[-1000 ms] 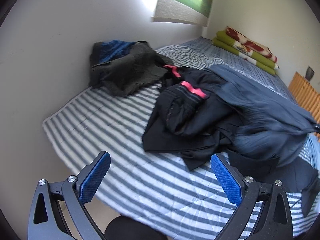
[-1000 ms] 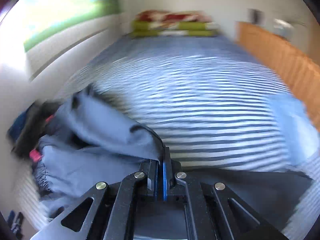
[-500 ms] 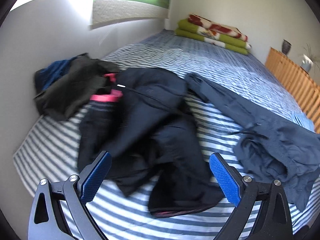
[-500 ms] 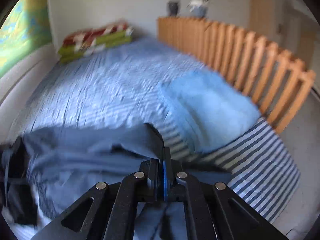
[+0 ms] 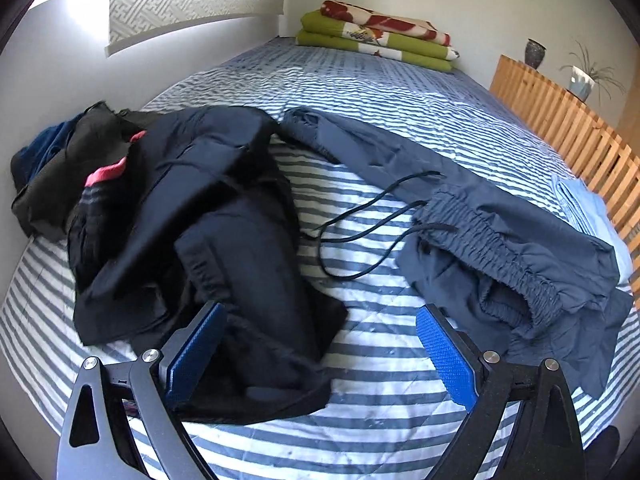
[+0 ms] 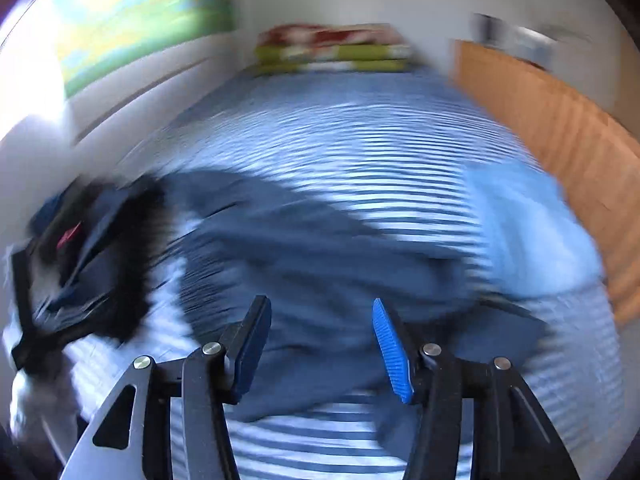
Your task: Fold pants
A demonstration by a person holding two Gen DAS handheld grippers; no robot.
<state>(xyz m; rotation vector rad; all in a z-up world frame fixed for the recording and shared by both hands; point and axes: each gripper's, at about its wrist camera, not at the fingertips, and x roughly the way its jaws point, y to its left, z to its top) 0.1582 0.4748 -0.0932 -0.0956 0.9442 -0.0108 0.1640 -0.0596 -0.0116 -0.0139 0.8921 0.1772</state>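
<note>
Pants [image 5: 500, 240], slate-blue with an elastic waistband and loose drawstring, lie crumpled on the striped bed [image 5: 380, 92], pulled apart from the black clothes pile [image 5: 208, 220], probably so they can be spread alone. Right gripper [image 6: 320, 344]: jaws have just been opening, nothing pinched between them, fabric lying below. Left gripper [image 5: 320, 356]: fingers wide apart, empty, over the pile's near edge. Folding not begun.

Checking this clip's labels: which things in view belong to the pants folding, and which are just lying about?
Job:
- grey-blue pants
- left gripper, open
- right gripper, jaws just opened, nothing gripped

Lying about:
- black clothes pile
- folded blankets
- light blue cloth
- striped bed
</note>
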